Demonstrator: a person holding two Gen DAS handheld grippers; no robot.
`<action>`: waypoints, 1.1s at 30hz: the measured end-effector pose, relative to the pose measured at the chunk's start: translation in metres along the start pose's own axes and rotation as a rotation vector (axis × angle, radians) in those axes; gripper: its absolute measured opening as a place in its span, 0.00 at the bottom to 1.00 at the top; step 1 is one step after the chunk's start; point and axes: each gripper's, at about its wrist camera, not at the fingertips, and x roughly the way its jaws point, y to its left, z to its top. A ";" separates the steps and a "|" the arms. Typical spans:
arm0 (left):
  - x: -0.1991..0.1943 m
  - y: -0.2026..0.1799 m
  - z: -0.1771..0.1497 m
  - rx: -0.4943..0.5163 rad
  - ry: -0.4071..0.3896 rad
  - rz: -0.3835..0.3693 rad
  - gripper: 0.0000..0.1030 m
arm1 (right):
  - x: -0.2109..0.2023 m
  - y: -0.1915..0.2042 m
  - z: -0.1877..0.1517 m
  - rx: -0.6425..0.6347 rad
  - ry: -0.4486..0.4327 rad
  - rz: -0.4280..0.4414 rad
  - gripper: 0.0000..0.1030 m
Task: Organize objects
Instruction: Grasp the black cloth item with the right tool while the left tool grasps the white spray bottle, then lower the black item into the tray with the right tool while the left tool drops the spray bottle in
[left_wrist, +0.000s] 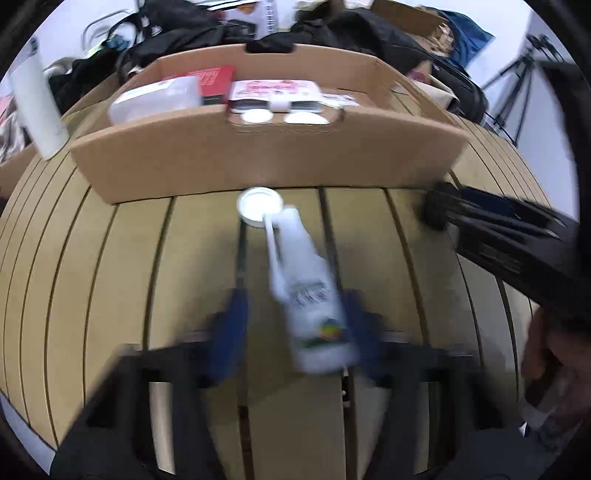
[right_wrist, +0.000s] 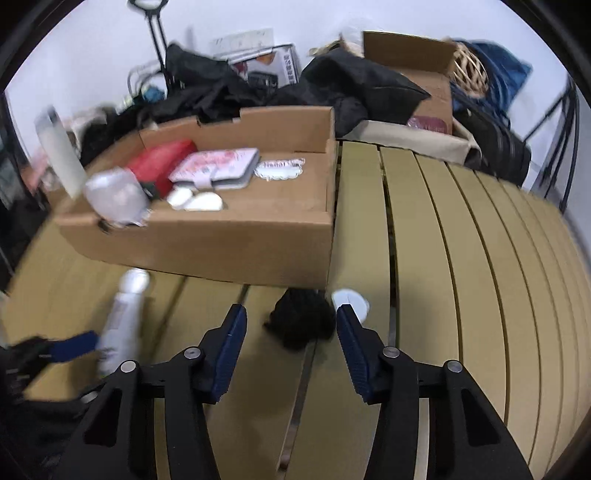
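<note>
White spray bottle (left_wrist: 314, 295) (blurred, with a colourful label) is lying on the slatted desk (left_wrist: 110, 277) near the cardboard box (left_wrist: 258, 158), clamped between the left hand-held gripper (left_wrist: 295, 325). Right hand-held gripper (right_wrist: 291, 328) is hovering apart around a black bundle (right_wrist: 299, 317).

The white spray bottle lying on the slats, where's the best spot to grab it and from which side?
Grip the spray bottle across its wide labelled body, coming down from above. It lies flat with its thin nozzle toward the cardboard box, so the body offers broad parallel sides; the left gripper already straddles it there.
</note>
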 end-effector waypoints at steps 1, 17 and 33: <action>-0.002 -0.001 -0.002 0.005 -0.010 0.015 0.23 | 0.003 0.002 -0.001 -0.018 -0.002 -0.017 0.40; -0.212 0.049 -0.089 -0.080 -0.257 -0.138 0.23 | -0.202 0.011 -0.110 0.024 -0.082 0.058 0.37; -0.261 0.042 -0.119 -0.059 -0.323 -0.190 0.23 | -0.283 0.035 -0.155 0.037 -0.186 0.106 0.37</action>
